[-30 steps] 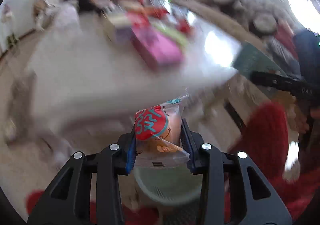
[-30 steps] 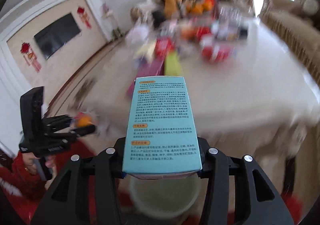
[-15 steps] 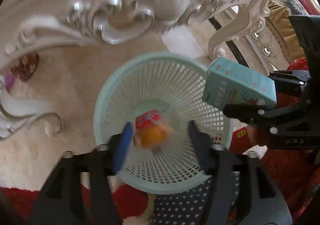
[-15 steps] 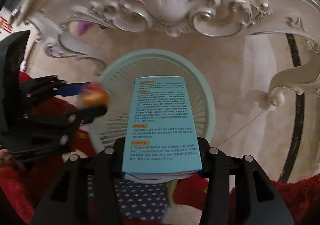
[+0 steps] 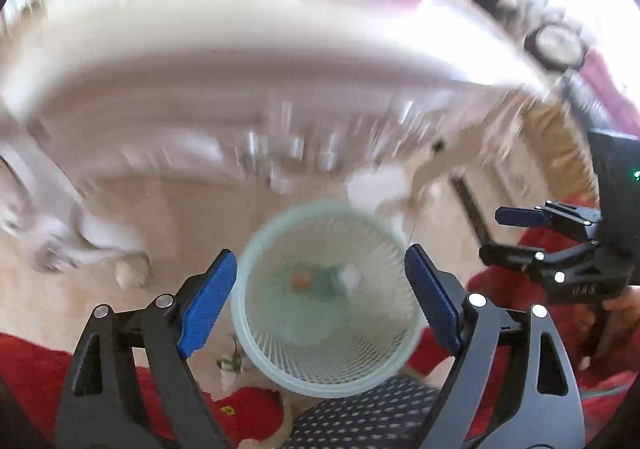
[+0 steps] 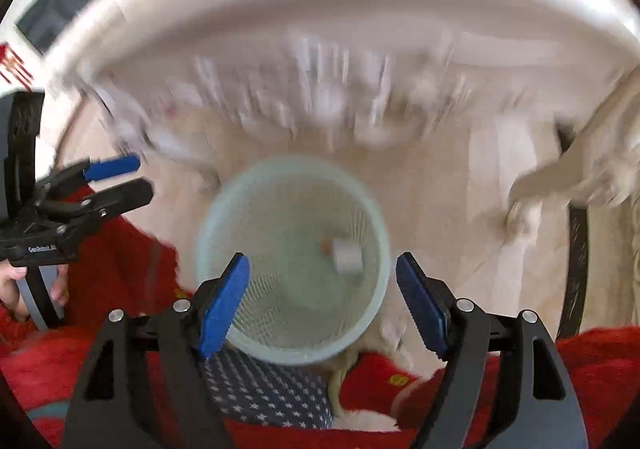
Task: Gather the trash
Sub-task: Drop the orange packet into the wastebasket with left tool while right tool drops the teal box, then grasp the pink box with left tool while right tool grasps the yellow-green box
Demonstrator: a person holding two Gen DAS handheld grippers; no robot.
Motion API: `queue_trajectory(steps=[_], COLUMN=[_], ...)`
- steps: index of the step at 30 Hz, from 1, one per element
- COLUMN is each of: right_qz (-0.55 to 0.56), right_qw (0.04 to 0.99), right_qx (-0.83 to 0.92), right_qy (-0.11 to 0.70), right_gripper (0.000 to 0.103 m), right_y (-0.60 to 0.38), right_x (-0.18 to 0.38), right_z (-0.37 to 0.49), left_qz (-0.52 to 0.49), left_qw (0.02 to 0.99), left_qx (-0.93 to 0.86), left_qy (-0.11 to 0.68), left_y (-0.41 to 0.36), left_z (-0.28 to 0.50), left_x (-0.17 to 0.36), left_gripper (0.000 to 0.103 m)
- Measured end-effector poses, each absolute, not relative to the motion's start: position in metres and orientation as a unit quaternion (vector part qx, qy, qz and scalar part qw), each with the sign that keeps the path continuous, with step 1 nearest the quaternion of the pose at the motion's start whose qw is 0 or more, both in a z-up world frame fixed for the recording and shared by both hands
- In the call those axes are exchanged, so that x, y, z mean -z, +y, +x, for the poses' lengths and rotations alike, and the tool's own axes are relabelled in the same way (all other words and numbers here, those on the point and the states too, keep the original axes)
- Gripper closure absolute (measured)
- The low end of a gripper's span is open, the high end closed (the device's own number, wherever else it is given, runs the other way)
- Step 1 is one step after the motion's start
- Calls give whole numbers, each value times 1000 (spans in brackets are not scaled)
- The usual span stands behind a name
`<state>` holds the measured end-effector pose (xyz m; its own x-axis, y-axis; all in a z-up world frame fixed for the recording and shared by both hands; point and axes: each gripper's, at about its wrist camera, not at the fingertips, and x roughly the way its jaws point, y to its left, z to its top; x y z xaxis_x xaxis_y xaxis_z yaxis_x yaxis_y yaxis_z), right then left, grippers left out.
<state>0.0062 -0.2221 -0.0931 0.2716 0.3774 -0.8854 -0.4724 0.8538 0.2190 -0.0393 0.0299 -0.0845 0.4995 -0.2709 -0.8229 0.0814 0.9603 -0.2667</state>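
A blurred white table with carved ornate apron and curved legs (image 6: 536, 185) stands on a glossy beige stone floor (image 6: 436, 209), a dark wall-mounted screen (image 6: 64, 5) hanging upper left, daylight glaring overhead.

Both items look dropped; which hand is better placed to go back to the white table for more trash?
Hard to separate, slightly left. Both the left gripper and right gripper hang empty, jaws opening, over the pale green mesh wastebasket. In the left wrist view more of the cluttered white table top shows ahead.
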Motion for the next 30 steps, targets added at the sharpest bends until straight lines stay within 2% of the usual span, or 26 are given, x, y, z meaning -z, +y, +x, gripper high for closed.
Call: queue_trajectory(steps=[4,6,8,14,30], right_qz=[-9,-7,-9,10,-116], right_qw=[875,901,907,892,849], right_qx=[-264,-256,-249,-281,-303], right_qy=[406,350,338,354,416], right_gripper=[31,31,31,31,31], right_y=[-246,-248,-245,-220,-136], right_x=[0,-28,-37,-37,-1], right_z=[17,34,53,112,173], left_qz=[-98,-89,-85,-60,-24], left_qw=[910,924,929,916,904], left_qx=[89,77,68,19,23], left_qy=[393,363,355,395,426], left_y=[19,10,-2,-19,6], left_z=[-21,1,31,94,117], left_x=[3,-13,-17,5,19], left_gripper=[18,17,17,17,17])
